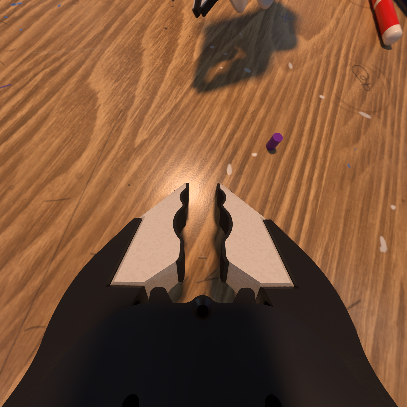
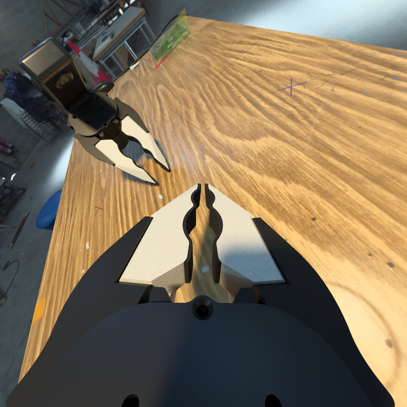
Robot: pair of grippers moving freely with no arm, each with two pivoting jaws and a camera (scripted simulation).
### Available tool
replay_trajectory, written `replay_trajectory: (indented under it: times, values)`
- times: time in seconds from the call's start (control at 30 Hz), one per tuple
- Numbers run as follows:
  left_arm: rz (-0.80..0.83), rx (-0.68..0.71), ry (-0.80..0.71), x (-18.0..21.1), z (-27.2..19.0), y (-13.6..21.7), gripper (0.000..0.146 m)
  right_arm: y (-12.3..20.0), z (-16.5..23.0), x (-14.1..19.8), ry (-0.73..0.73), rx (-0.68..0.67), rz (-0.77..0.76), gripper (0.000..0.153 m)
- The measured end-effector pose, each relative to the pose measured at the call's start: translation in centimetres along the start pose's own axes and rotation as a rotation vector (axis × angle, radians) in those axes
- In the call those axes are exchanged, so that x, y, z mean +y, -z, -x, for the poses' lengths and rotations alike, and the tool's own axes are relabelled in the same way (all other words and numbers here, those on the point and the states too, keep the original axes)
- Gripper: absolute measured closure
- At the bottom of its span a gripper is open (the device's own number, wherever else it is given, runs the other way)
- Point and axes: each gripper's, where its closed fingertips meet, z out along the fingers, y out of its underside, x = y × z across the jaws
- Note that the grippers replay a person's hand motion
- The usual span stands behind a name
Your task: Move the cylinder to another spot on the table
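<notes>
Your left gripper (image 1: 202,185), jaws spread and empty, has the small purple plastic cylinder (image 1: 274,141) standing upright ahead and right; right gripper (image 2: 202,185) nearly closed, empty.

This looks like a workshop or an industrial hall. The work surface is a big plywood table (image 2: 275,136), and its top carries pencil lines, a blue cross (image 2: 291,86), white paint flecks and small holes. A red marker pen (image 1: 387,22) lies on it, far ahead and to the right of the left tool. Beyond the table edge, to the left of the right tool, there is a grey concrete floor (image 2: 28,253) with a blue round stool (image 2: 49,211). Far ahead on the left stand a red and white traffic cone (image 2: 84,59), a plain white bench with metal legs (image 2: 123,33) and some metal frames.
</notes>
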Motion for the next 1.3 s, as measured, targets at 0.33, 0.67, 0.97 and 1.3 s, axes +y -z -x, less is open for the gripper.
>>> replay_trajectory:
  times: [0.33, 0.67, 0.97, 1.3]
  values:
    - [-0.016, -0.052, -0.026, -1.3, 1.0, -0.4, 0.145, 2.0, 0.6, 0.7, -0.004, 0.048, -0.045, 0.149]
    - [-0.018, 0.022, -0.006, -2.0, -0.2, 0.6, 0.129, 3.1, 0.7, 0.6, -0.017, 0.066, -0.087, 0.149]
    - [-0.015, 0.145, -0.131, -2.8, -6.8, -3.1, 0.120, 3.3, 1.0, 1.1, -0.024, 0.062, -0.102, 0.149]
    - [0.000, 0.071, -0.211, -2.8, -7.4, -4.6, 0.130, 3.5, 1.5, 1.3, -0.007, 0.057, -0.105, 0.149]
